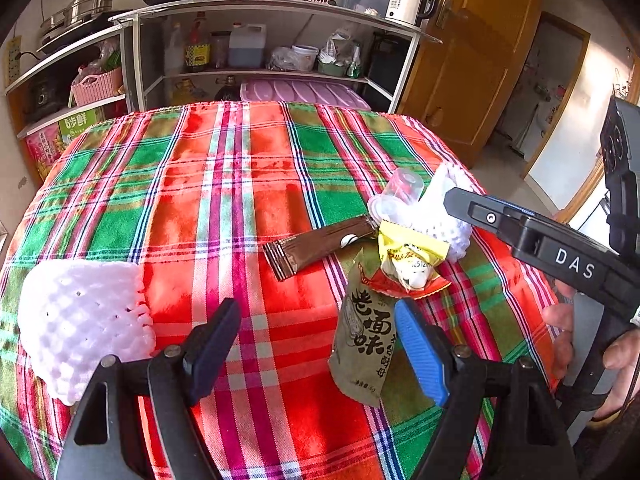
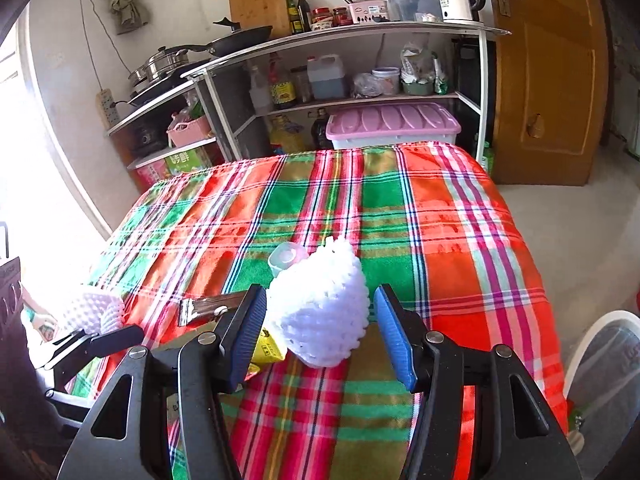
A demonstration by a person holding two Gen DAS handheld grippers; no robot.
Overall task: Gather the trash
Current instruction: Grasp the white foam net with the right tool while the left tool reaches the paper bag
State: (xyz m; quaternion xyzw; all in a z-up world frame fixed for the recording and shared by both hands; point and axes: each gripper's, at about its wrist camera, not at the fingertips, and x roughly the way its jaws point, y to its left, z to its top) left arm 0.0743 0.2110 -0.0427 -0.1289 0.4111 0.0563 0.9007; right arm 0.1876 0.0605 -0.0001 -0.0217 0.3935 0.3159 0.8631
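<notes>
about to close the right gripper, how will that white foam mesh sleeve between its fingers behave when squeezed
The white foam mesh sleeve looks airy and soft, so it probably squashes easily and weighs little. Its open netted surface likely gives the right gripper decent grip. Its hollow, rounded shape might scoot sideways if pushed.

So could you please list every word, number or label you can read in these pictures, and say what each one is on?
"DAS": on the right claw, along its black body.
"老面味": large black characters on the olive wrapper; its smaller print is too blurred to read.
"鲜": on the green box on the low shelf; the mark before it is unclear.
"55": on the white kettle; the rest is too small.
Yellow wrapper: print blurred, unreadable.
</notes>
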